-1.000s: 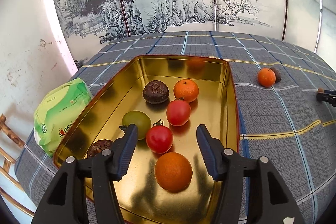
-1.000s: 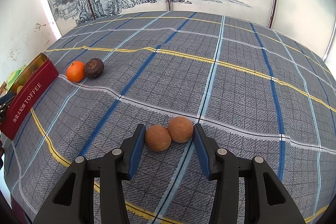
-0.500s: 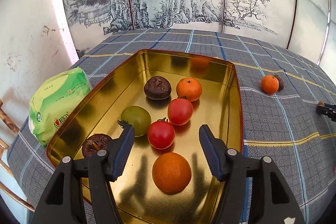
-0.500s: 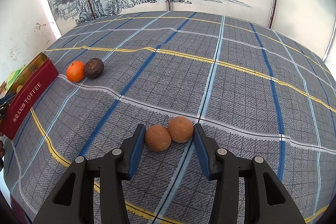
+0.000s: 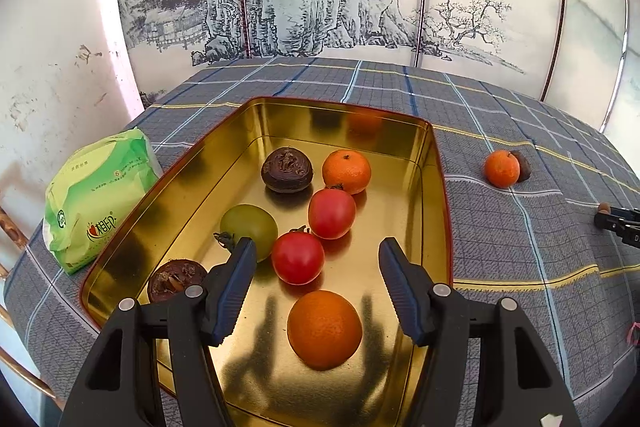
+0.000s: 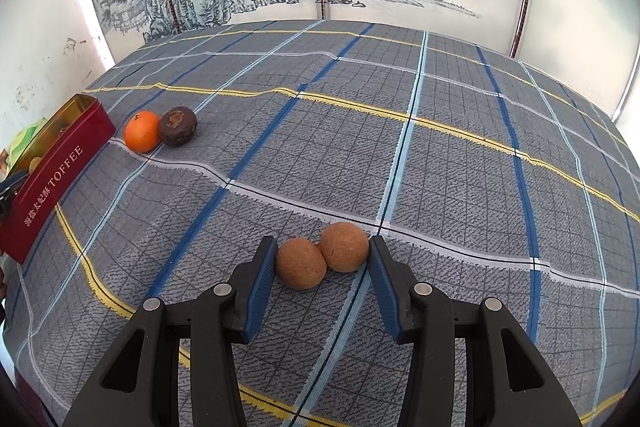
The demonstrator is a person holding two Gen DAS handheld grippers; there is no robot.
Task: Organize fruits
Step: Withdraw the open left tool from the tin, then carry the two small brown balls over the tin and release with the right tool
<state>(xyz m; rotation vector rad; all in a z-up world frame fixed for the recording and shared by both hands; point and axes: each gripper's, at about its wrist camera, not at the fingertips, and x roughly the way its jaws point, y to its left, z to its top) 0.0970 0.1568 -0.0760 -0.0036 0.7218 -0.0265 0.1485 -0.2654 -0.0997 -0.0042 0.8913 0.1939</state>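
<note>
Left wrist: gold tin [image 5: 434, 163] w/ 2 oranges, 3 tomatoes, 2 dark fruits; both grippers' fingers wide, holding nothing.

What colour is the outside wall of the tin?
Red with white lettering, clearest in the right wrist view.

1. "TOFFEE" stands in white capitals on the red outer side wall of the tin [image 6: 60, 167], at the left edge of the right wrist view; a row of white Chinese characters precedes it on the same wall, too small to read surely.
2. The green packet [image 5: 96, 195], left of the tin in the left wrist view, carries a red heart logo with Chinese characters and fine print, not legible.
</note>
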